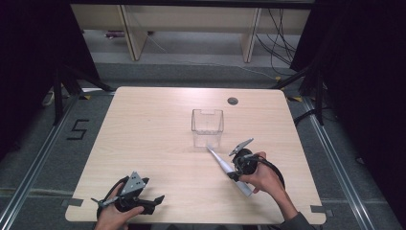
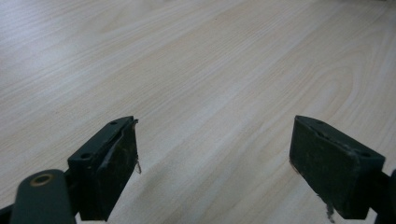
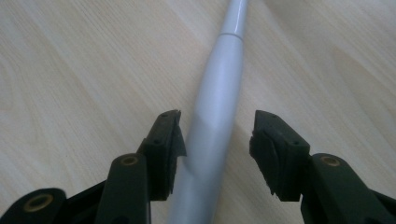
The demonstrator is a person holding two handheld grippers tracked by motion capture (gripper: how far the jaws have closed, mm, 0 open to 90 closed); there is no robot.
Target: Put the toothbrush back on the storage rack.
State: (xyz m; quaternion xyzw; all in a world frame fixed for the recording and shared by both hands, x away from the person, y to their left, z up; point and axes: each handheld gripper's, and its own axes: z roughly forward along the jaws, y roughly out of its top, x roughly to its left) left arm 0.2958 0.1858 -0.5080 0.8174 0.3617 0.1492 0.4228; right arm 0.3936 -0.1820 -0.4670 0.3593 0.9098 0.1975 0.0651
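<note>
You are working at a pale wood-grain table (image 1: 143, 143) ringed by dark curtains, with grey floor and shelving legs beyond its far edge.

Nearest you, your left gripper (image 2: 212, 163) rests low by the front-left corner of the table, jaws spread wide with only bare wood between them. It is well apart from everything else.

Your right gripper (image 3: 217, 144) sits further in, on the right side, straddling a long silver-grey tapered object (image 3: 219, 93), perhaps a pen-shaped tool or tube. The jaws are spread around it: the left pad looks to be touching or just beside its flank, while a clear gap remains at the right pad, so nothing is pinched yet.

The risk is plain. The body is smooth, round and tapered, and it sits off-centre between the pads. If you close now, one pad will likely push first and roll or skid it across the wood, or it may squirt forward out of the grip. Its narrow tip points at the container, so a shove could knock that too.

Beyond the tip stands a clear plastic container (image 1: 208, 125), upright and open-topped, near the table's middle. It appears empty, though its transparency makes that hard to be sure of.
</note>
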